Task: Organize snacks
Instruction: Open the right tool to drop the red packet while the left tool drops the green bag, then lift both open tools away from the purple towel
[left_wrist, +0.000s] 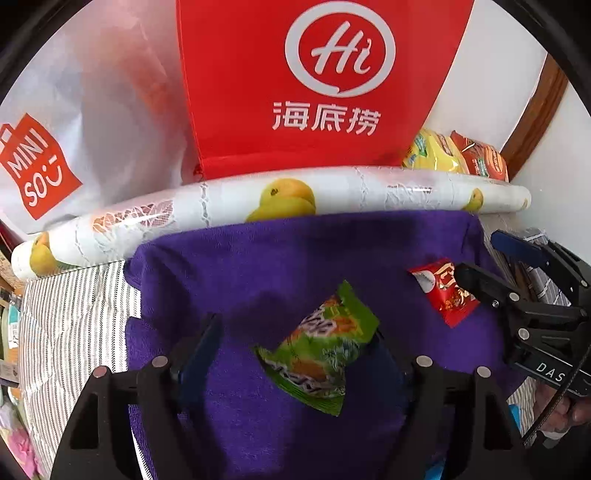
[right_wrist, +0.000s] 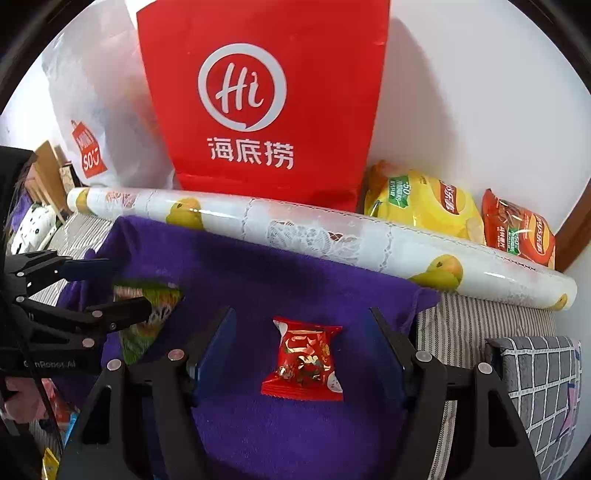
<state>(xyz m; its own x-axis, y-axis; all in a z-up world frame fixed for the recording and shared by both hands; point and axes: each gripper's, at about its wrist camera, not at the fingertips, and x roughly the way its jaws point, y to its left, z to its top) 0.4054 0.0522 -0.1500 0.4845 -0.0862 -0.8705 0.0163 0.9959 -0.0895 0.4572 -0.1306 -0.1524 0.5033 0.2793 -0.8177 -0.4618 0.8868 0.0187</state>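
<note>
A green snack packet (left_wrist: 321, 347) lies on the purple towel (left_wrist: 258, 266), between the fingers of my left gripper (left_wrist: 297, 325). That gripper is open; the packet's right corner sits close to the right finger (left_wrist: 386, 354), and the left finger stands well clear. A red candy packet (right_wrist: 304, 360) lies flat on the same towel (right_wrist: 258, 273), inside my open right gripper (right_wrist: 301, 314), apart from both pads. The left wrist view shows the right gripper (left_wrist: 476, 254) over the red packet (left_wrist: 443, 291). In the right wrist view the left gripper (right_wrist: 127, 284) partly covers the green packet (right_wrist: 159, 299).
Behind the towel lies a rolled fruit-print plastic cloth (right_wrist: 314, 236). A red paper bag (right_wrist: 258, 103) and a white Miniso bag (left_wrist: 74, 140) stand against the wall. Yellow (right_wrist: 424, 199) and orange (right_wrist: 517, 229) crisp bags sit back right. A chequered cushion (right_wrist: 539, 376) lies at the right on striped bedding (left_wrist: 74, 317).
</note>
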